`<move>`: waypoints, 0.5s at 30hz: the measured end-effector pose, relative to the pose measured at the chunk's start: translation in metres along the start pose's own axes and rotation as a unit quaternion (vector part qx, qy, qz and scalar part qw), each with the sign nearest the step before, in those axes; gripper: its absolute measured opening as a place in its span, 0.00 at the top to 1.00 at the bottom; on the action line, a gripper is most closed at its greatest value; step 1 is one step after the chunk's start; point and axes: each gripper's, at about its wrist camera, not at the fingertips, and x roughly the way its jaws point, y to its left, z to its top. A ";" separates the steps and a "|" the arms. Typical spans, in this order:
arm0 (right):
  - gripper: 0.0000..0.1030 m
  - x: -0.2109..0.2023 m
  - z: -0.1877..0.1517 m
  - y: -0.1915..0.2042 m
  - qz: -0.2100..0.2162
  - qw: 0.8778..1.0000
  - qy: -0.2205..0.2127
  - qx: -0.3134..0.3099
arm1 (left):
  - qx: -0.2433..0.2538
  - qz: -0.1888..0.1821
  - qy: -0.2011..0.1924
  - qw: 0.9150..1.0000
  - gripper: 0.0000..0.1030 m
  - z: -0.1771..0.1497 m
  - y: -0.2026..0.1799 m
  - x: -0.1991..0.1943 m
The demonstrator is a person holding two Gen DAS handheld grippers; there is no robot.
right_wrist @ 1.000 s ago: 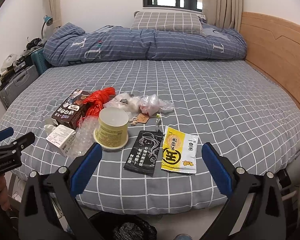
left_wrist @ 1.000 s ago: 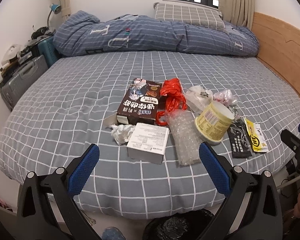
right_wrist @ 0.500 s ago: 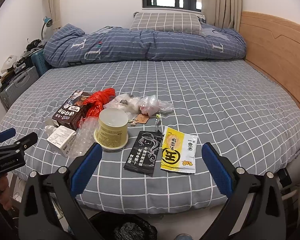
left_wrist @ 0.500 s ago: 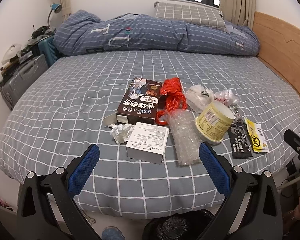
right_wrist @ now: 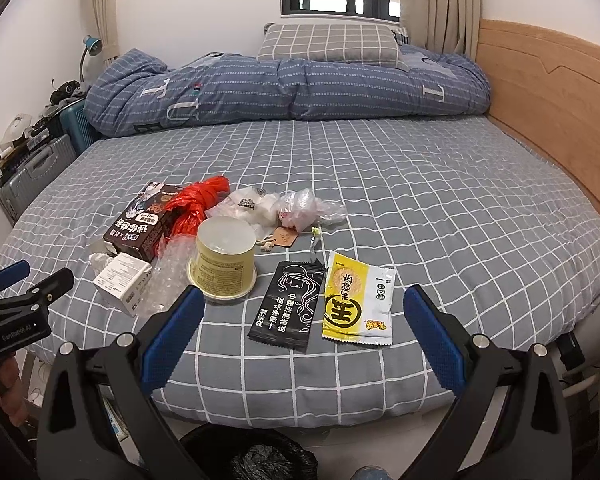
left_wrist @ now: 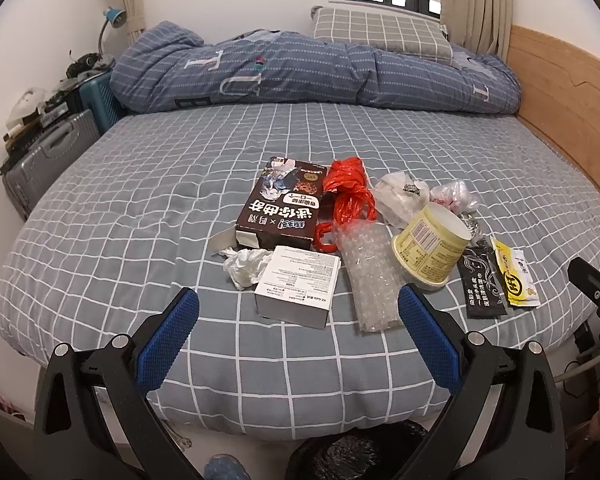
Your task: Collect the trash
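Presently both tools are spread wide and hold nothing: the left gripper (left_wrist: 298,330) hangs near the white box (left_wrist: 298,286), the right gripper (right_wrist: 304,330) near the black sachet (right_wrist: 288,306) and yellow sachet (right_wrist: 358,302). Risk: flat sachets may slide on the bed sheet (right_wrist: 440,208) under a pinch, and the limp bubble wrap (left_wrist: 372,276) may drag the upturned cup (left_wrist: 430,250) touching it. The trash lies clustered at the bed's near edge; the bin bag (right_wrist: 256,458) sits below on the floor.

On the bed lie two boxes (left_wrist: 278,204), two flat sachets (right_wrist: 288,306), one cup (right_wrist: 225,258) and one red bag (left_wrist: 348,192).
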 end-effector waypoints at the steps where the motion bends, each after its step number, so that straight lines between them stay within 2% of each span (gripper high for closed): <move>1: 0.07 0.000 -0.001 0.001 0.000 1.000 0.000 0.000 | -0.001 0.001 0.000 1.000 0.06 0.000 0.001 0.000; 15: 0.07 0.000 0.001 0.004 -0.003 1.000 -0.001 -0.004 | -0.006 -0.001 0.004 1.000 0.06 -0.001 0.005 0.002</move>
